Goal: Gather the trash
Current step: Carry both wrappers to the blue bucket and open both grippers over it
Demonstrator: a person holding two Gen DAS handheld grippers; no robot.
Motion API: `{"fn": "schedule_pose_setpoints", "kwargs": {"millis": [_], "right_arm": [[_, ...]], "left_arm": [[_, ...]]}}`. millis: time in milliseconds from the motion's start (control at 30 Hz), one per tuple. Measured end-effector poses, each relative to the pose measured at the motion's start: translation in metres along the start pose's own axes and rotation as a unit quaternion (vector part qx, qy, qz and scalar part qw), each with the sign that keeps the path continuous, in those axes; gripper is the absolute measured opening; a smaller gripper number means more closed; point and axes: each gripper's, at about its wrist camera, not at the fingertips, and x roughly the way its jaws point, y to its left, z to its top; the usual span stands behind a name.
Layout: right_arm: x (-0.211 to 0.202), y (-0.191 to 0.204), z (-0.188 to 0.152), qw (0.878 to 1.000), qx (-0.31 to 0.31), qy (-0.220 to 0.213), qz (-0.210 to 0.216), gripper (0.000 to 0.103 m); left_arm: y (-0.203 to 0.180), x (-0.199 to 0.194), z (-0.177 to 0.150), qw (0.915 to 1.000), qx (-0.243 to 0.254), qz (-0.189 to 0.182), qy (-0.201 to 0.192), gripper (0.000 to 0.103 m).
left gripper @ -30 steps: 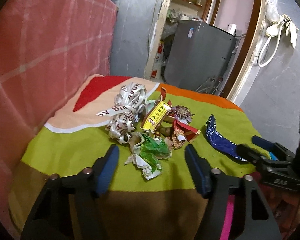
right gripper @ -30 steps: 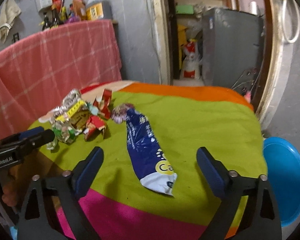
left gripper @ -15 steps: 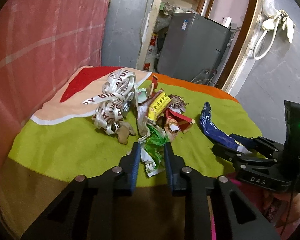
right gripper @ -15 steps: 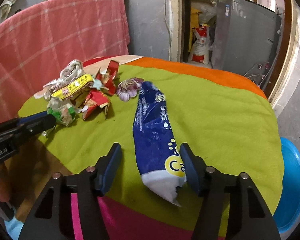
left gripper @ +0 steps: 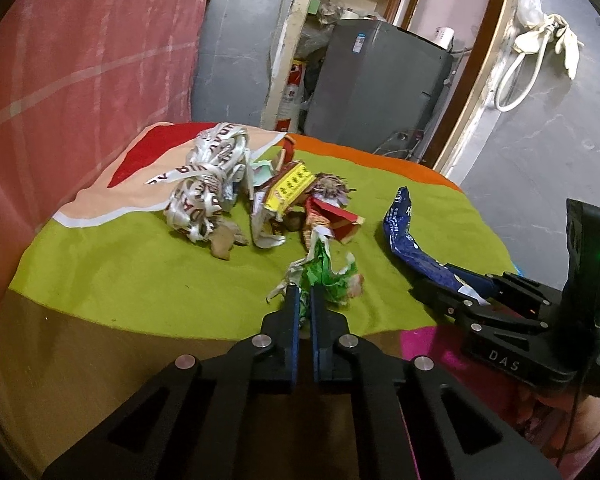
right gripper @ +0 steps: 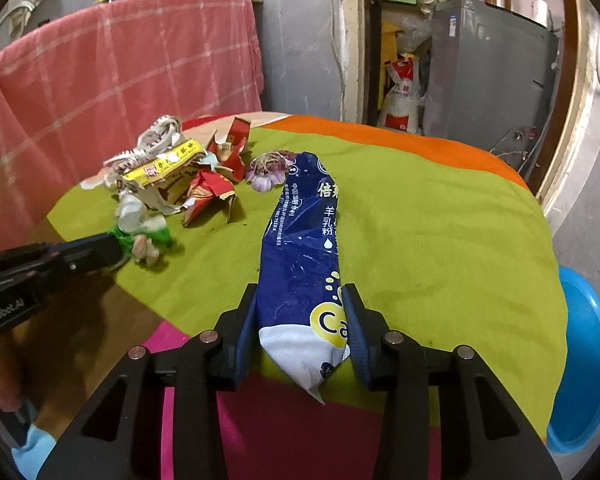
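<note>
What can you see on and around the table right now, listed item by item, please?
green wrapper: one, green and white, near table edge, pinched in left claw
blue pouch: one, dark blue and white, lengthwise on cloth, near end between right claw's fingers
ribbon bundle: one, white with dark print, far left of pile
yellow box: one, yellow, mid pile
red carton: one, red, crushed, right of pile
tablecloth: one, lime, orange and pink
blue basin: one, beside table
pink checked cloth: one, behind table
left claw: shut on green wrapper
right claw: closing around blue pouch
</note>
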Motion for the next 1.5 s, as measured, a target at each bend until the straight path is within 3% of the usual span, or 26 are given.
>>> {"fn": "schedule_pose_setpoints", "kwargs": {"millis": [400,700,1100,1267,1500], "right_arm": [[-0.068,-0.008,-0.02,0.993,0.017,-0.113,-0.037,0.038],[-0.123,-0.058,-0.035,0.978,0.057,-0.172,-0.104,0.038],[-0.16,-0.172,-0.069,0.951,0.122,-0.191,-0.211,0.038],[-0.159,-0.209,-0.083,0.944,0.151,-0.182,-0.23,0.038],[-0.149,-0.243,-0.099,0.941,0.186,-0.171,-0.227,0.039]], "left_arm": [[-0.045,-0.014,0.002,0.9978,0.036,-0.038,-0.041,0.002],[-0.123,0.003,0.02,0.9905,0.069,-0.098,-0.067,0.002],[-0.246,0.067,0.034,0.9783,0.117,-0.163,-0.053,0.002],[-0.283,0.101,0.038,0.9766,0.125,-0.172,-0.034,0.002],[-0.312,0.136,0.035,0.9767,0.129,-0.171,-0.014,0.002]]}}
